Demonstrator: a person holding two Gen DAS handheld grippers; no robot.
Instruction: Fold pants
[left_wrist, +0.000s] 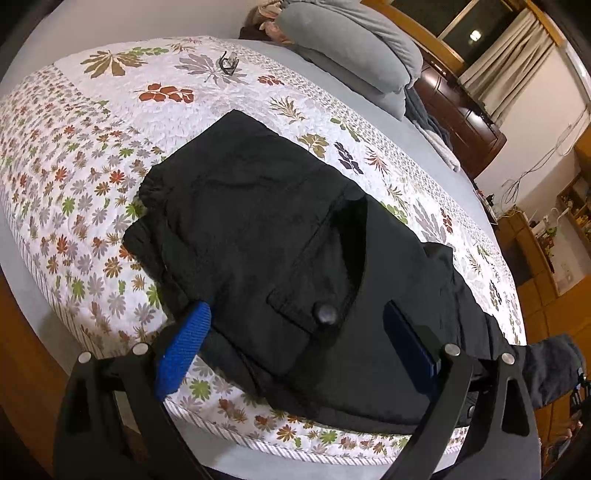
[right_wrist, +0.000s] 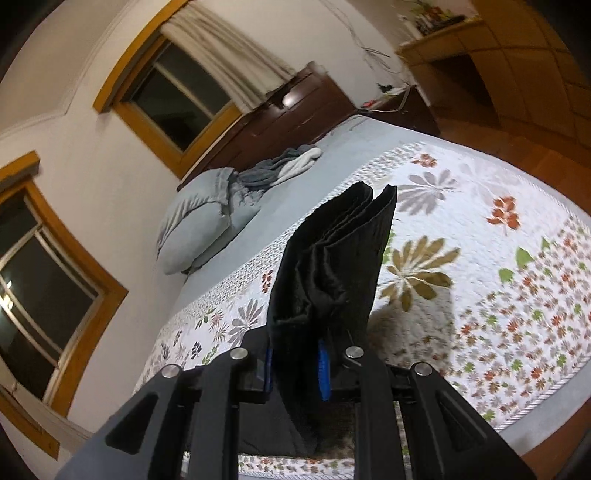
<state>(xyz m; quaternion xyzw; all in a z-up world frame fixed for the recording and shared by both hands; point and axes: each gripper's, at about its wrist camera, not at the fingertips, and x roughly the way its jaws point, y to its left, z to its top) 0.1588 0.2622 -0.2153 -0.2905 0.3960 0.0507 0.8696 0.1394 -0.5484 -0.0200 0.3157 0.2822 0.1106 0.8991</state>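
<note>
Black pants (left_wrist: 266, 229) lie on the floral quilt (left_wrist: 74, 177) near the bed's front edge, with the waistband at the far left and a buttoned pocket facing up. My left gripper (left_wrist: 299, 332) is open, its blue pads (left_wrist: 181, 347) spread on either side of the pocket button, just above the cloth. My right gripper (right_wrist: 295, 363) is shut on the bunched leg ends of the pants (right_wrist: 328, 266) and holds them upright, lifted above the quilt (right_wrist: 498, 258).
Grey pillows (left_wrist: 354, 48) and a crumpled blanket (right_wrist: 277, 166) lie at the head of the bed. A pair of glasses (left_wrist: 229, 62) rests on the far quilt. A dark wooden headboard (right_wrist: 295, 107), windows and wooden cabinets stand around the bed.
</note>
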